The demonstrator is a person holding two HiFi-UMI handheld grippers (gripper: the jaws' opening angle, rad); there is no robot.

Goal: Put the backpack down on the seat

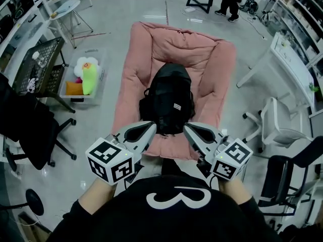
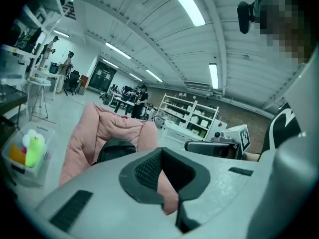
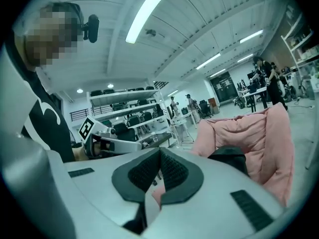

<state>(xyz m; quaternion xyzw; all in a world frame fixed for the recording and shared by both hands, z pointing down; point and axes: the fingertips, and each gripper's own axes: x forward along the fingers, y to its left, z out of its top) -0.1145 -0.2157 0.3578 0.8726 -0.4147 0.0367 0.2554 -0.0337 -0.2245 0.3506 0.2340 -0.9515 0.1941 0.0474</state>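
Note:
A black backpack (image 1: 169, 100) lies on the pink cushioned seat (image 1: 207, 54), upright along its middle, with nothing gripping it. In front of the seat's near edge, my left gripper (image 1: 153, 126) and right gripper (image 1: 186, 128) point at the backpack's lower end, one on each side. Both are shut with nothing between the jaws. The left gripper view shows my left gripper (image 2: 160, 152) with pads together, the backpack (image 2: 115, 148) and the seat (image 2: 99, 126) beyond. In the right gripper view my right gripper (image 3: 159, 152) is likewise shut, apart from the backpack (image 3: 230, 156) on the seat (image 3: 264, 133).
Left of the seat stands a clear bin of plush toys (image 1: 83, 77), with a black crate (image 1: 38, 64) and a black office chair (image 1: 30, 130) further left. A white chair (image 1: 275, 122) and a white table (image 1: 292, 64) stand on the right. A person (image 1: 231, 1) stands far behind.

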